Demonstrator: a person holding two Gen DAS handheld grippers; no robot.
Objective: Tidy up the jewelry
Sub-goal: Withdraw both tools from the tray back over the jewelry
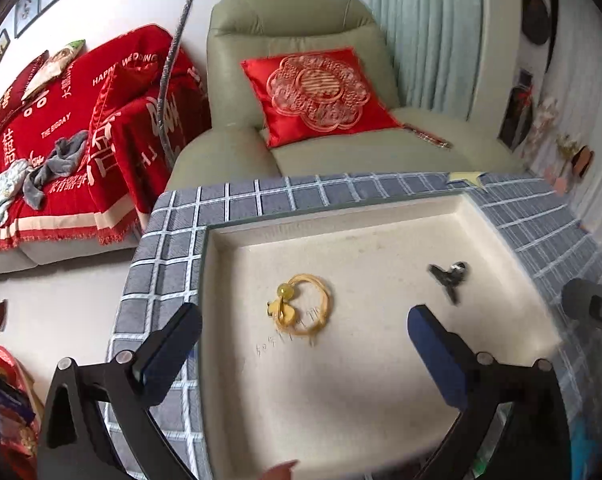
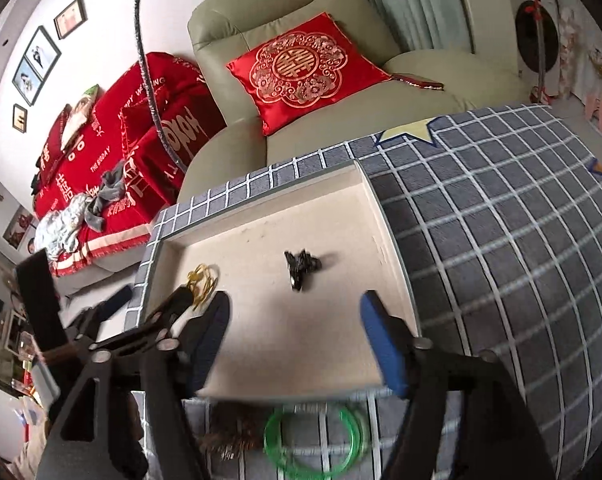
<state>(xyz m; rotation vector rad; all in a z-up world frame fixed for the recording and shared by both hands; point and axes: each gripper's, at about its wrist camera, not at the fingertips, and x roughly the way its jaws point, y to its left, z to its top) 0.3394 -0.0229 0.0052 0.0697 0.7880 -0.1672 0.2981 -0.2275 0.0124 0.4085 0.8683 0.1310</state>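
Observation:
A shallow cream tray lies on a grey checked tablecloth. A yellow cord bracelet with a bead and charm rests inside it, toward the left. A small dark metal ornament lies in the tray toward the right. My left gripper hovers open above the bracelet, its pads apart and touching nothing. In the right wrist view, my right gripper stands open just short of the dark ornament, with nothing between its fingers. The yellow bracelet is partly hidden behind the left gripper.
Green bangles and a brownish piece lie on the cloth in front of the tray. Behind the table are a beige armchair with a red cushion and a red-covered sofa.

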